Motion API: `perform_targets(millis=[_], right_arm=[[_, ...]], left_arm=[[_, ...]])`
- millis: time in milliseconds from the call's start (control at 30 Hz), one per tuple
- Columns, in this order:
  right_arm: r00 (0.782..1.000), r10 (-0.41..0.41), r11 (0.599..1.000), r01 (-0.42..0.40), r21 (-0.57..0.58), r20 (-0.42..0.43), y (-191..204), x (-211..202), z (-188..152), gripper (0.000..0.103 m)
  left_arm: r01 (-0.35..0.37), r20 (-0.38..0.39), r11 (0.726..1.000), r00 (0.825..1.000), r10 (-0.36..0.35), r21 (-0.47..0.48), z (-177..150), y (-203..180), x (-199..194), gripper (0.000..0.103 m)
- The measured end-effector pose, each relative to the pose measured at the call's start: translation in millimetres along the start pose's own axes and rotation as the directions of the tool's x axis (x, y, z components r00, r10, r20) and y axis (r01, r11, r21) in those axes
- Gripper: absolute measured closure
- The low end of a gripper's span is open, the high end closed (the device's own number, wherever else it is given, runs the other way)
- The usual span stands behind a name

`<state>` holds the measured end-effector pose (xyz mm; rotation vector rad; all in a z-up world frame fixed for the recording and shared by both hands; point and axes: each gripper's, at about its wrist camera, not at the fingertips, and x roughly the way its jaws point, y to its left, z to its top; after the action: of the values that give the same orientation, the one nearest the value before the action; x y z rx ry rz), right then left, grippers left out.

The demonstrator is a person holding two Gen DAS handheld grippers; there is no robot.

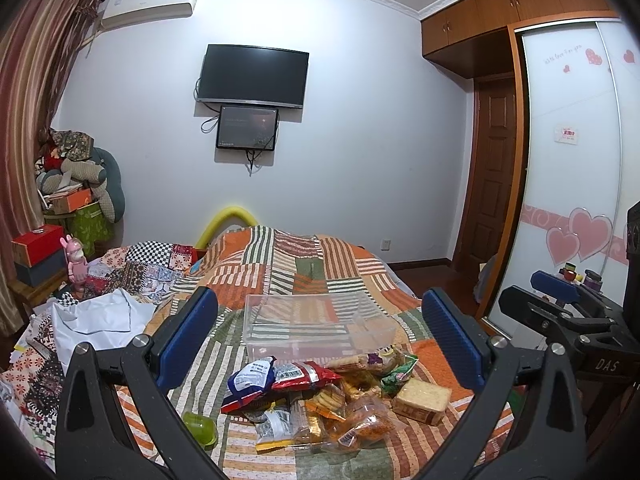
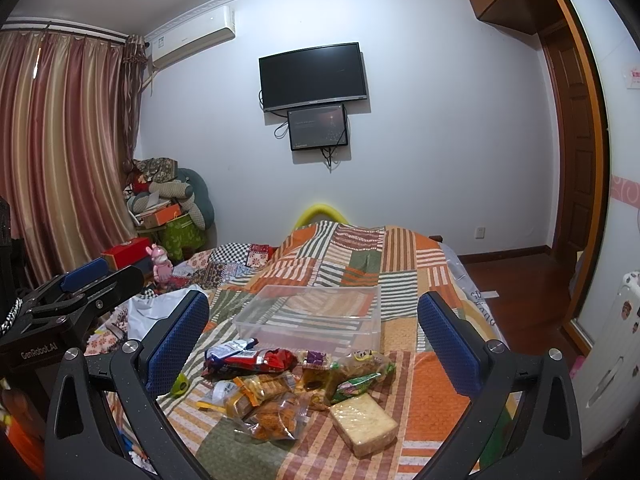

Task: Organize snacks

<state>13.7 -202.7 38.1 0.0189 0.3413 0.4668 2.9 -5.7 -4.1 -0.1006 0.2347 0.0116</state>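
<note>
A: Left wrist view first. What does the left hand-held gripper (image 1: pixel 320 340) show?

B: Its blue-padded fingers (image 1: pixel 188 334) stand wide apart with nothing between them, hovering above the bed (image 1: pixel 304 264) and its striped patchwork quilt. The pile of snacks (image 1: pixel 324 396) lies on the quilt at about 6 o'clock from the clear plastic bin (image 1: pixel 316 326), just beside the bin's near wall.

A: And within the pile?

B: A red and blue packet (image 1: pixel 276 378) sits at the 10 o'clock side, a wrapped pale cake block (image 1: pixel 422 398) at 3 o'clock, orange-wrapped biscuits (image 1: pixel 360 424) toward 6 o'clock. A green cup-like thing (image 1: pixel 200 428) lies apart at 8 o'clock. The bin appears empty.

A: Anything else?

B: The right hand-held gripper (image 1: pixel 560 300) shows at the 3 o'clock edge; from here I cannot tell its gap. A dark television (image 1: pixel 254 74) hangs on the wall at 12 o'clock.

A: Now the right wrist view.

B: The right hand-held gripper (image 2: pixel 314 338) is also spread wide and empty, above the same quilt. The snacks (image 2: pixel 296 388) again lie at 6 o'clock from the bin (image 2: pixel 312 316), near its front wall. The cake block (image 2: pixel 364 424) is the nearest piece, at 5 o'clock of the pile; the red packet (image 2: pixel 252 360) is at 10 o'clock.

A: And the other gripper?

B: The left hand-held gripper (image 2: pixel 84 280) appears at 9 o'clock, side-on, its gap unreadable here. A pink figurine (image 2: pixel 162 266) stands beyond it.
</note>
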Motion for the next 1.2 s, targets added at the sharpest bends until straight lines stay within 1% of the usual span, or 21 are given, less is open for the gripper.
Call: perform_targets(millis=[400, 500, 600, 700, 867, 933, 967, 1000, 1100, 1200], right_arm=[[1.000, -0.001, 1.000, 0.001, 0.002, -0.002, -1, -1, 1, 0.000], [1.000, -0.005, 1.000, 0.005, 0.006, -0.007, -3, 0, 1, 0.000], [1.000, -0.013, 1.000, 0.014, 0.010, -0.009, -5, 1, 2, 0.000], [1.000, -0.022, 1.000, 0.023, 0.021, -0.017, -8, 4, -1, 0.000], [0.998, -0.044, 0.999, 0.046, 0.025, -0.047, -16, 12, -6, 0.000], [0.995, -0.061, 0.998, 0.063, 0.022, -0.073, -23, 17, -10, 0.000], [0.994, -0.065, 0.997, 0.067, 0.022, -0.083, -25, 19, -12, 0.000], [0.993, -0.069, 0.997, 0.072, 0.023, -0.095, -28, 21, -14, 0.000], [0.983, -0.082, 0.996, 0.087, 0.023, -0.166, -42, 34, -23, 0.000], [0.971, -0.093, 0.995, 0.100, 0.023, -0.222, -52, 44, -33, 0.000]], left_arm=[[0.001, -0.001, 1.000, 1.000, -0.001, -0.005, 0, 1, 0, 0.000], [0.012, -0.002, 1.000, 1.000, -0.012, -0.006, 0, 2, 0, 0.000], [0.009, 0.008, 1.000, 1.000, -0.009, 0.008, -2, 3, -2, 0.000], [0.015, 0.000, 1.000, 1.000, -0.015, 0.023, -4, 4, 0, 0.000], [-0.013, -0.021, 0.999, 1.000, 0.014, 0.037, -10, 10, 8, 0.000], [-0.033, -0.038, 0.999, 0.999, 0.035, 0.041, -13, 17, 13, 0.002], [-0.037, -0.048, 0.998, 0.998, 0.040, 0.044, -15, 20, 15, 0.008], [-0.036, -0.066, 0.998, 0.997, 0.039, 0.046, -18, 24, 19, 0.016], [-0.053, -0.127, 0.998, 0.990, 0.058, 0.046, -26, 38, 31, 0.025], [-0.064, -0.183, 0.998, 0.981, 0.065, 0.015, -35, 55, 43, 0.033]])
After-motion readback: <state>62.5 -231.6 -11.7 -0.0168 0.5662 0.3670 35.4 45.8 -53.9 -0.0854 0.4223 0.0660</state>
